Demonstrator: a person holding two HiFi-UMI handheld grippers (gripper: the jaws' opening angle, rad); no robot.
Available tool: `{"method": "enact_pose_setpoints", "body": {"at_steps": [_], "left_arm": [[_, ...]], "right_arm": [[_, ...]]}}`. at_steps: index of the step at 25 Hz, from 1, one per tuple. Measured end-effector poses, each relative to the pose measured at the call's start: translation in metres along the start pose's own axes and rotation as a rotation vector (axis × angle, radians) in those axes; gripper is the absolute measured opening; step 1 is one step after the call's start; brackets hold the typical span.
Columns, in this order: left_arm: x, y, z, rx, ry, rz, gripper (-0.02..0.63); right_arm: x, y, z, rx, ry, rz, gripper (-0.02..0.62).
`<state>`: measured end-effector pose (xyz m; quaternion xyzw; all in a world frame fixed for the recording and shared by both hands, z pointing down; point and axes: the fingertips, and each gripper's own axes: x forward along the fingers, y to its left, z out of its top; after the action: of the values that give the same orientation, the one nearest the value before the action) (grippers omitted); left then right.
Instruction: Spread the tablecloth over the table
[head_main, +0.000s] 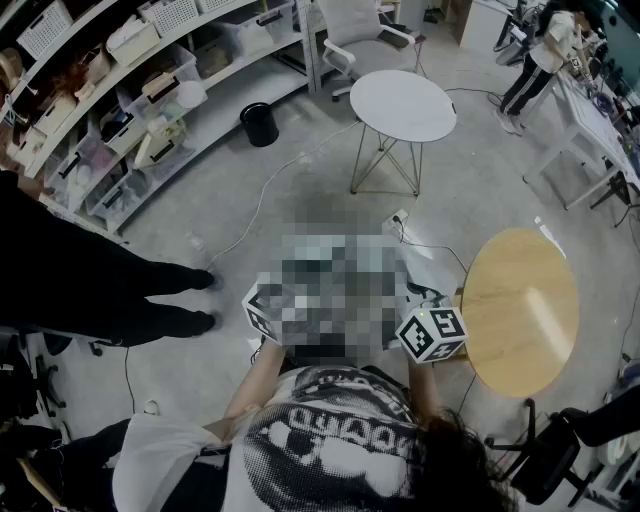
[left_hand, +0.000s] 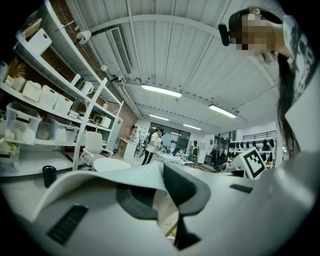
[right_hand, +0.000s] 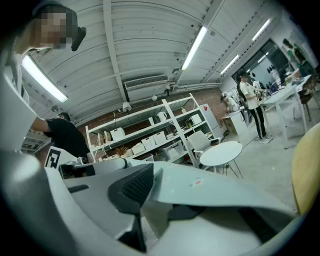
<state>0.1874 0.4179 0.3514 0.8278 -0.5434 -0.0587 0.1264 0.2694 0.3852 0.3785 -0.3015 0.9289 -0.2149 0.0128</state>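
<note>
Left gripper (left_hand: 162, 197) and right gripper (right_hand: 155, 204) each pinch the pale tablecloth's (right_hand: 210, 187) edge at lower centre; the wooden table (head_main: 520, 310) sits right.

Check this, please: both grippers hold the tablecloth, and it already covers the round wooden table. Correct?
Not covered: the head view shows the round wooden table bare. The left gripper and right gripper hold the tablecloth up beside it.

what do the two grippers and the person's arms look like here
The left gripper and right gripper have bulky white plastic jaws with dark ribbed pads. Each carries a white cube printed with black square markers. The person wears a short-sleeved white T-shirt with a black print.
</note>
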Motion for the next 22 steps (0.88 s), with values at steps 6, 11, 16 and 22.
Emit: {"method": "enact_pose_setpoints", "body": {"at_steps": [6, 11, 16, 22], "left_arm": [[0.001, 0.034, 0.005, -0.028, 0.008, -0.03, 0.035], [0.009, 0.054, 0.008, -0.009, 0.023, -0.049, 0.035], [0.024, 0.064, 0.004, -0.01, 0.044, -0.052, 0.037], [0.046, 0.102, 0.001, -0.065, 0.042, -0.011, 0.038]], "right_arm": [[0.032, 0.006, -0.004, 0.015, -0.01, -0.012, 0.084], [0.052, 0.003, -0.005, 0.038, 0.009, -0.047, 0.086], [0.063, -0.01, -0.005, 0.049, 0.041, -0.071, 0.084], [0.105, -0.028, -0.006, 0.014, 0.092, -0.039, 0.086]]}}
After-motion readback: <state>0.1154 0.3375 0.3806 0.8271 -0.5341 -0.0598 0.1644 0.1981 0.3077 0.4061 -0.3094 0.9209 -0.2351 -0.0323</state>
